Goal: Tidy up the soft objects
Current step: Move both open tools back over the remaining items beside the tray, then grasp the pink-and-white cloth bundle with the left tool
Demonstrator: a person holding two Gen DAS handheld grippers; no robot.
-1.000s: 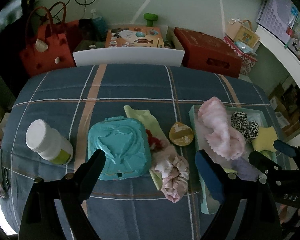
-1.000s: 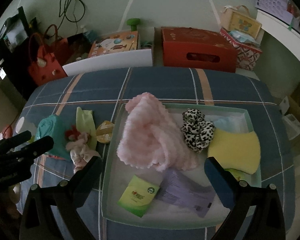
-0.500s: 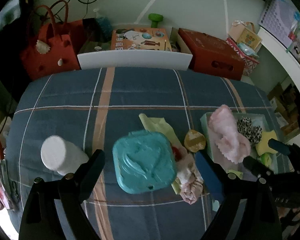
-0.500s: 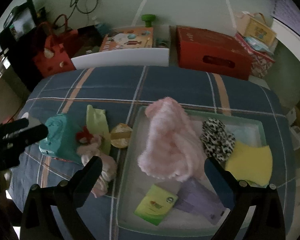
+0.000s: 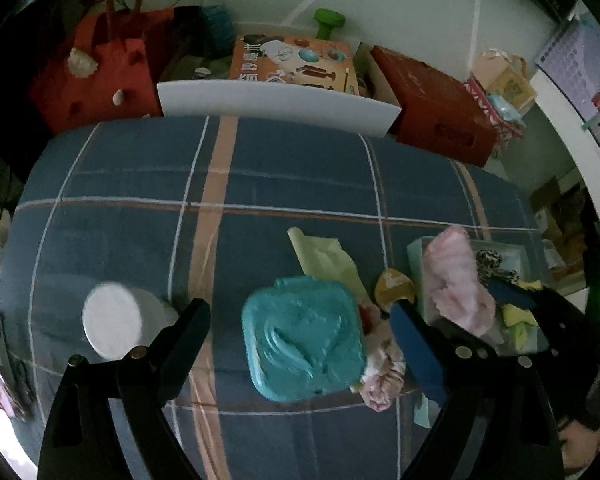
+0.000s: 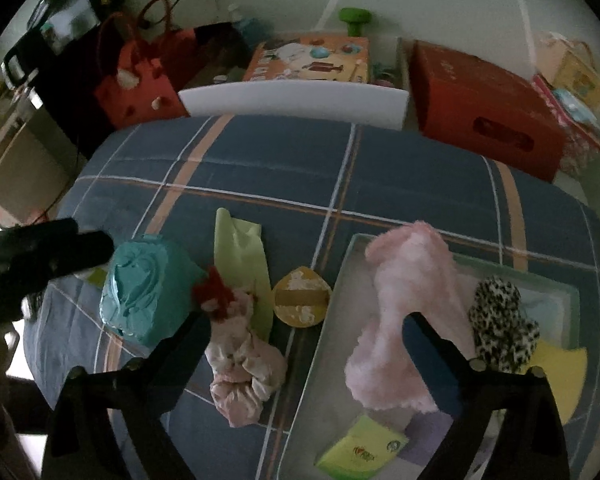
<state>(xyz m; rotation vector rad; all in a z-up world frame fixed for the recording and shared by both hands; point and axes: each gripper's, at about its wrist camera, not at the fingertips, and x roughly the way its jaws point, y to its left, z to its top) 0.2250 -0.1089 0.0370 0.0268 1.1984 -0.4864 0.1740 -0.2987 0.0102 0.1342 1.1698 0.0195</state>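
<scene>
While left gripper [image 5: 300,320] gapes wide over teal case [image 5: 304,336], right gripper [image 6: 306,336], jaws just narrowing, empty; pink scrunchie [image 6: 244,376] beneath.

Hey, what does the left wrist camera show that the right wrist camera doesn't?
Only the left wrist view shows the whole white bottle, lying by the left fingers. Only the right wrist view shows the green packet in the tray. Both show the teal case, pink scrunchie, fluffy pink cloth and yellow puff.
</scene>
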